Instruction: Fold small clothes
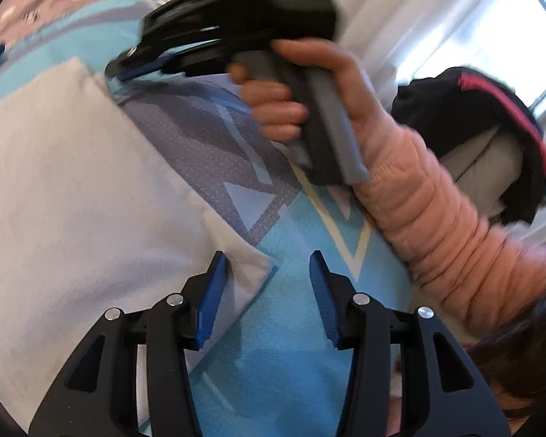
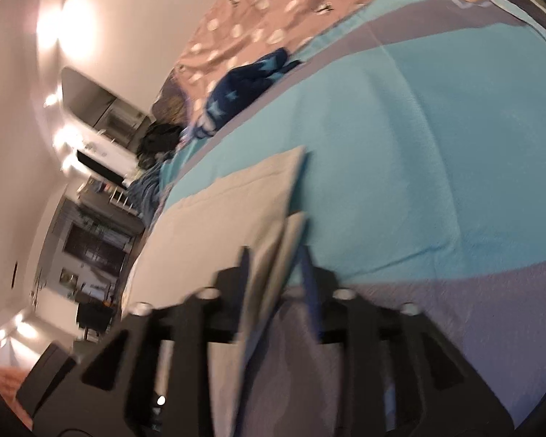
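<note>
The left gripper (image 1: 265, 291) stood open above the bedspread (image 1: 295, 346), its left pad (image 1: 211, 298) at the corner of the white cloth (image 1: 72, 200) spread on that bedspread. The right gripper (image 2: 276, 284), farther along the cloth's edge, was open too, the cloth's folded corner loose between its pads. A hand (image 1: 302, 94) in a pink sleeve (image 1: 436, 225) held it.

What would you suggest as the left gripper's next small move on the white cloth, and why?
Probably close the left gripper on the white cloth: its corner lies beside the open blue pads, ungripped, while the right gripper has cloth between its fingers.
</note>
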Tool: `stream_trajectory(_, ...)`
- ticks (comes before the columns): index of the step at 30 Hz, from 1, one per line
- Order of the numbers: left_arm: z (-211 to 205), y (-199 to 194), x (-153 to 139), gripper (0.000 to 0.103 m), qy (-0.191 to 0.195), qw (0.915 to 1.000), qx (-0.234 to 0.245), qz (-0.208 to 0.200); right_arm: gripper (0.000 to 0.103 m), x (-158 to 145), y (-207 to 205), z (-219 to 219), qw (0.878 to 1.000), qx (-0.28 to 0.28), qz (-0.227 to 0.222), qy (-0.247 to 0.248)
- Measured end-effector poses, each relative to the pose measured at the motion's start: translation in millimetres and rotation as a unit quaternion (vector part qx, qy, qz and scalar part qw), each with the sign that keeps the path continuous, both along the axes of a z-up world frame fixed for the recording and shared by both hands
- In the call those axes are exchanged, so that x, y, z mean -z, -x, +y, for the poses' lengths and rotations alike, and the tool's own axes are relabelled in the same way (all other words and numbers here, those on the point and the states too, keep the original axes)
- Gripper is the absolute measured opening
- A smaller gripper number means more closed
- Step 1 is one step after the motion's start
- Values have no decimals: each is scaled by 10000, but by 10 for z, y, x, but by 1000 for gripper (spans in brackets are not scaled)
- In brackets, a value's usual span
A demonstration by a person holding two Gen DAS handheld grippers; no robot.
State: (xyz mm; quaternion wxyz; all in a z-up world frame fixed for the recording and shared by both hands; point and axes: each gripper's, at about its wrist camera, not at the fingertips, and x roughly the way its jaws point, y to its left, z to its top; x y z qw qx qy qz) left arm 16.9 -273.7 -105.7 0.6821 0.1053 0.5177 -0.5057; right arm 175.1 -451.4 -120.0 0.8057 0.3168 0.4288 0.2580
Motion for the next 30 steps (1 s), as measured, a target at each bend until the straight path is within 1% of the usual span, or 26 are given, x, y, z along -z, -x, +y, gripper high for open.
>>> stream_trajectory(2,16,-8,15,47,116,9998,24,129,43,-11,-2,49,9999,-125,0,109)
stream_trajectory(4,-2,16,29,47,175,9997,93,167,43,37,-84,101,9996,-150,134,179)
stream_trajectory(6,-8,20,68,47,170,9996,155,137,42,101,-216,118,9995,-171,255,16)
stream_trajectory(7,-13,21,97,48,174,9996,170,146,38,115,-298,123,9994,-164,301,-70)
stream_trajectory(8,-74,13,121,48,183,9995,165,208,2,120,-350,125,9993,-140,344,-60)
stream_trajectory(9,-67,-7,137,48,201,9993,142,291,4,120,-437,140,9988,61,445,177)
stream_trajectory(10,-68,-21,147,48,212,9991,119,347,4,116,-456,139,9980,251,518,277)
stream_trajectory(11,-54,-14,145,48,224,9989,104,398,3,113,-464,160,9978,297,530,251)
stream_trajectory(12,-49,-9,149,48,231,9988,97,416,3,90,-477,234,9972,300,400,558)
stream_trajectory(13,-98,-14,165,48,221,9990,114,382,3,100,-487,289,9963,238,336,756)
stream_trajectory(14,-124,36,173,48,211,9991,150,324,3,132,-483,309,9962,213,274,800)
stream_trajectory(15,-133,51,176,48,205,9993,208,244,3,148,-476,281,9969,220,275,701)
stream_trajectory(16,-169,73,172,49,203,9993,242,195,4,169,-455,174,9983,278,361,367)
stream_trajectory(17,-209,85,180,49,210,9993,266,178,5,166,-406,82,9980,406,439,206)
stream_trajectory(18,-215,82,183,49,229,9992,272,206,6,139,-333,5,9969,574,467,275)
stream_trajectory(19,-208,54,185,49,245,9991,267,236,9,103,-264,-55,9960,690,453,351)
stream_trajectory(20,-192,37,184,49,280,9989,241,280,10,33,-111,-158,9947,858,363,443)
stream_trajectory(24,-51,-5,93,49,471,9982,150,333,16,-87,477,-414,9918,1178,209,457)
stream_trajectory(25,-6,6,71,49,555,9974,136,433,17,-112,690,-463,9901,1292,194,517)
stream_trajectory(27,89,-3,28,49,664,9963,59,534,17,-135,925,-474,9879,1407,163,639)
stream_trajectory(28,152,-14,-4,49,722,9960,-21,521,17,-173,1088,-450,9868,1440,106,739)
stream_trajectory(30,353,-52,-120,49,888,9949,-314,363,22,-253,1212,-319,9858,1433,-10,875)
